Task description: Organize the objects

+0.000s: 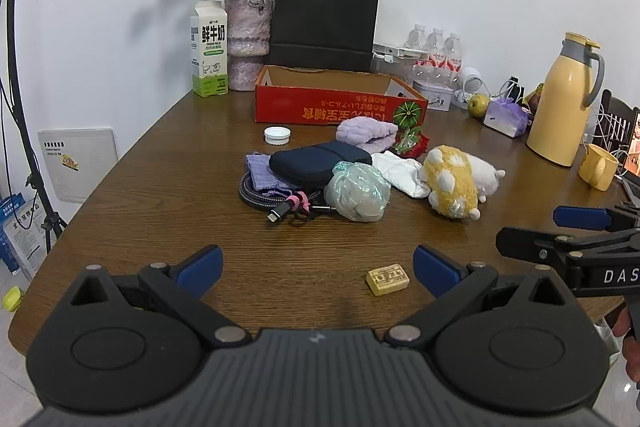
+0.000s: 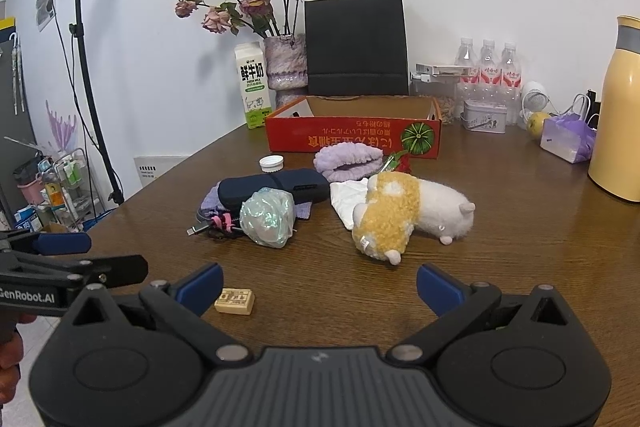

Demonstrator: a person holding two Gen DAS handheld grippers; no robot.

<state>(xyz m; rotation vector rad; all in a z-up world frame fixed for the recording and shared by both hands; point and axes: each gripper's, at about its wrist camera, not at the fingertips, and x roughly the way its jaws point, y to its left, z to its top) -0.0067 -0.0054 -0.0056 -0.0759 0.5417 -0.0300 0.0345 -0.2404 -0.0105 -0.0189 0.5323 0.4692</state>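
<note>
Both the left claw point(image 1: 318, 269) and the right claw point(image 2: 319, 285) are hovering spread wide and holding nothing at the bottom of their frames, so the tidying is judged to be barely starting: the open red cardboard box point(image 1: 340, 105), upper centre on the brown wooden counter point(image 1: 160, 195), is showing no contents.

Lying loose mid-frame are one yellow-and-white plush toy point(image 2: 408, 217), one navy zip pouch point(image 1: 320, 159), one lilac fluffy cloth point(image 1: 366, 133), one crinkly iridescent bundle point(image 1: 358, 191), one coiled braided cable point(image 1: 272, 199), one white bottle cap point(image 1: 277, 135), and one small tan block point(image 1: 387, 279) nearest the claws.

Even bright light, soft wall shadows, fisheye-curved edges, sharp focus.
</note>
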